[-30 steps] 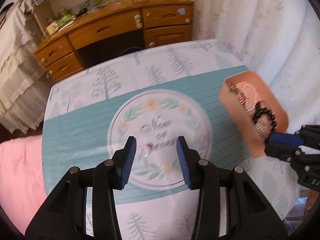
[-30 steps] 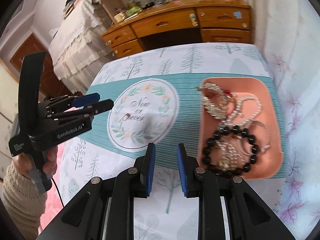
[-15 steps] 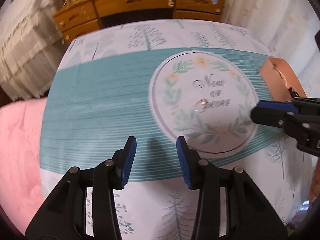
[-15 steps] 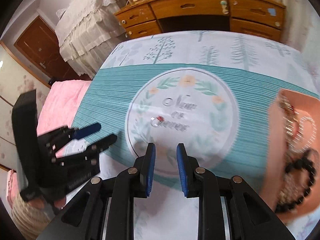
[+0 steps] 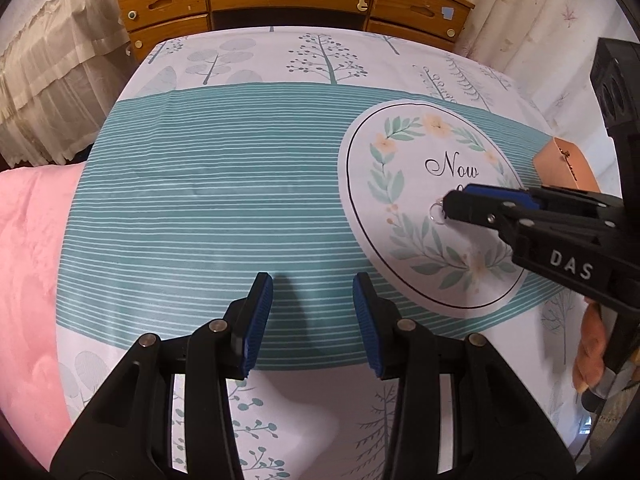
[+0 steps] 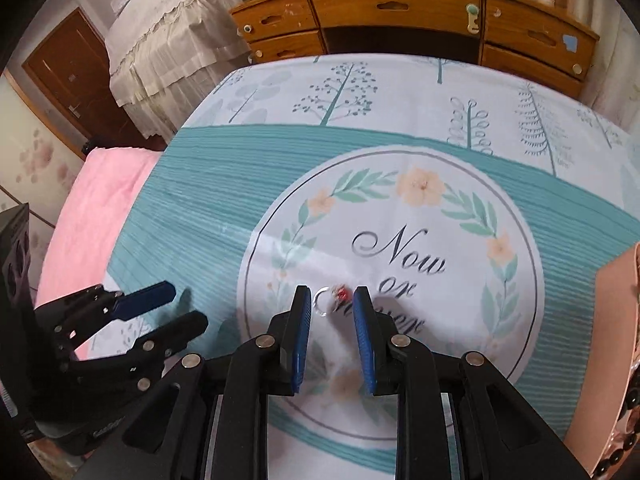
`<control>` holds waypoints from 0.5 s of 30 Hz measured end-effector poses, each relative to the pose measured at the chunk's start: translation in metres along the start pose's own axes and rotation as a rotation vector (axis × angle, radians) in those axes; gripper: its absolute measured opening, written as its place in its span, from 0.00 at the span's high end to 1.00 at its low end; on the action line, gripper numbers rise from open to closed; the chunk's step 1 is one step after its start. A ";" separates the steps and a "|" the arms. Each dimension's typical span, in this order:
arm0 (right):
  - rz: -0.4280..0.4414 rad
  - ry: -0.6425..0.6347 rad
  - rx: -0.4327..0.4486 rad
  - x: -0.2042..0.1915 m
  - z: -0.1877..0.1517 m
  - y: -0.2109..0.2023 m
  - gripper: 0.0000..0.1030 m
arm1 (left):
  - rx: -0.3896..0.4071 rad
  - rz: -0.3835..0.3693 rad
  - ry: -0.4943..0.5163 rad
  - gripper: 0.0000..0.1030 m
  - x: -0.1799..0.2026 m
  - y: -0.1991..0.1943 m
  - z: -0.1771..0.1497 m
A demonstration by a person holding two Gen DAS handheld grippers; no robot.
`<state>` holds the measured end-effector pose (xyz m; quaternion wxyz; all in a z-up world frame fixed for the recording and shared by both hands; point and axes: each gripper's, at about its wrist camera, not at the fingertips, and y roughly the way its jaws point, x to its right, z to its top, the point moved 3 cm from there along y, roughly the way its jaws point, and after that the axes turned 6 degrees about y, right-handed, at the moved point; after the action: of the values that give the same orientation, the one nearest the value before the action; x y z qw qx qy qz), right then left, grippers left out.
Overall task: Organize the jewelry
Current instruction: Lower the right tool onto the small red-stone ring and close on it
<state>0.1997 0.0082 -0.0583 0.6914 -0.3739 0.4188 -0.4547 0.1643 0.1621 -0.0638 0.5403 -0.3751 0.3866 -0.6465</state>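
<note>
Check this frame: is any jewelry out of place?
Yes. A ring with a red stone lies loose on the tablecloth, apart from the pink tray holding the other pieces. The right gripper straddles it, not yet closed.

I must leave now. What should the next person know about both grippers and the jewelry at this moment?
Right gripper: jaws open, either side of the ring with a red stone, lying on the tablecloth's round print; not gripped yet.
Left gripper: jaws open, empty, over the teal stripes.
Pink tray: at the right edge, with black beads in it.
Done: nothing visible for the ring.
Left: close on the ring, probably carry it to the tray.
</note>
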 end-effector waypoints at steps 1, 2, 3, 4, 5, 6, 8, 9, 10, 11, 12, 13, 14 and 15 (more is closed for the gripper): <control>-0.004 -0.005 0.003 0.000 0.001 0.001 0.79 | -0.002 -0.006 0.001 0.63 0.001 0.001 0.000; -0.005 -0.010 0.002 0.000 0.002 0.003 0.79 | -0.004 -0.010 0.003 0.63 0.002 0.002 0.000; -0.006 -0.013 0.001 0.000 0.001 0.003 0.79 | -0.006 -0.012 0.004 0.63 0.003 0.003 0.000; -0.010 -0.015 -0.001 0.000 0.002 0.005 0.79 | -0.007 -0.013 0.006 0.63 0.003 0.004 0.000; -0.012 -0.017 -0.001 0.001 0.002 0.007 0.79 | -0.009 -0.013 0.006 0.63 0.004 0.006 0.000; -0.013 -0.018 -0.001 0.002 0.001 0.006 0.79 | -0.009 -0.013 0.004 0.63 0.004 0.007 0.000; -0.020 -0.020 -0.003 0.003 -0.001 0.008 0.79 | -0.006 -0.012 0.004 0.63 0.004 0.007 0.002; -0.015 -0.021 -0.002 0.003 0.000 0.009 0.83 | -0.006 -0.010 0.003 0.63 0.005 0.008 0.002; -0.013 -0.023 -0.002 0.003 -0.001 0.010 0.88 | -0.005 -0.010 0.003 0.63 0.004 0.008 0.002; -0.020 -0.024 0.003 0.004 0.000 0.011 0.89 | -0.006 -0.008 0.004 0.63 0.005 0.008 0.003; -0.019 -0.025 0.004 0.004 0.000 0.011 0.91 | -0.007 -0.006 0.003 0.63 0.005 0.009 0.004; -0.009 -0.022 0.001 0.004 0.000 0.011 0.92 | -0.008 -0.004 0.003 0.63 0.006 0.009 0.004; 0.001 -0.015 -0.003 0.005 0.000 0.011 0.92 | -0.010 -0.003 0.002 0.63 0.006 0.009 0.004; 0.006 -0.009 -0.004 0.005 -0.001 0.011 0.92 | -0.012 -0.003 0.002 0.63 0.006 0.009 0.005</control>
<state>0.2037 0.0062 -0.0693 0.6941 -0.3758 0.4177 -0.4501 0.1715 0.1542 -0.0697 0.5368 -0.3784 0.3903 -0.6452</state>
